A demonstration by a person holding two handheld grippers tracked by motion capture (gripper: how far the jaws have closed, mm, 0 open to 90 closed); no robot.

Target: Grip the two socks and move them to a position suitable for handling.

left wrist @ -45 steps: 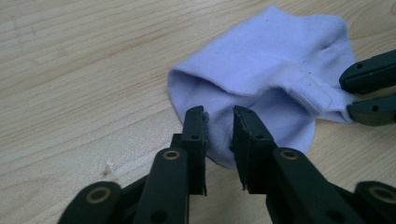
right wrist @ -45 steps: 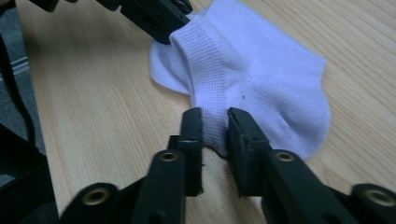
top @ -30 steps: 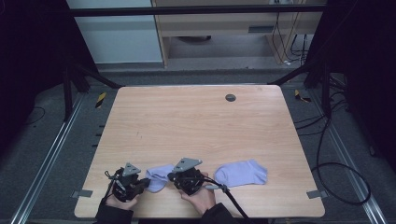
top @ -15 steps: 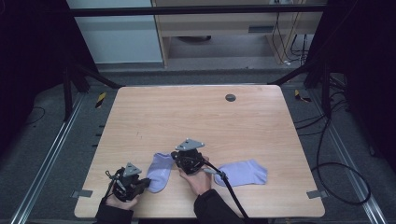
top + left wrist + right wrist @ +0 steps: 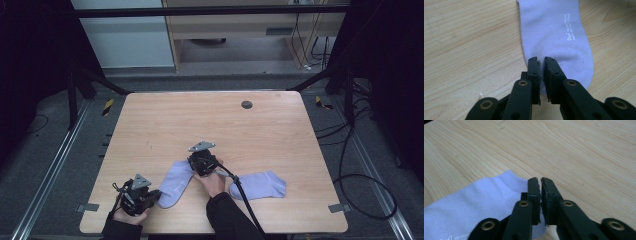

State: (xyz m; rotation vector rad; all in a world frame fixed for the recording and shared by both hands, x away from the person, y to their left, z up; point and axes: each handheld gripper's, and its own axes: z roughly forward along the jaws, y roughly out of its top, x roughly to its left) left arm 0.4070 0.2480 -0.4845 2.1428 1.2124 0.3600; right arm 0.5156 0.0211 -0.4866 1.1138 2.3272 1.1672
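Two lavender socks lie on the wooden table [image 5: 210, 120]. The left sock [image 5: 176, 183] [image 5: 554, 32] [image 5: 479, 200] stretches diagonally between my grippers. My left gripper [image 5: 155, 194] [image 5: 542, 60] sits over its toe near the front edge. Its jaws have just been opening and stand a narrow gap apart, with the sock lying flat under them. My right gripper [image 5: 196, 161] [image 5: 540, 180] is at the sock's cuff. Its jaws have also just been opening to a thin gap, and the cuff edge lies beside and below them. The second sock [image 5: 261, 185] lies flat to the right.
The right gripper's black cable [image 5: 245, 200] runs back across the second sock's left end. A dark round grommet [image 5: 246, 104] sits in the table's far side. Black frame bars and floor cables surround the table.
My right gripper has moved away from the front edge with the sock's cuff, drawing the left sock out long. The left gripper has stayed at the toe.
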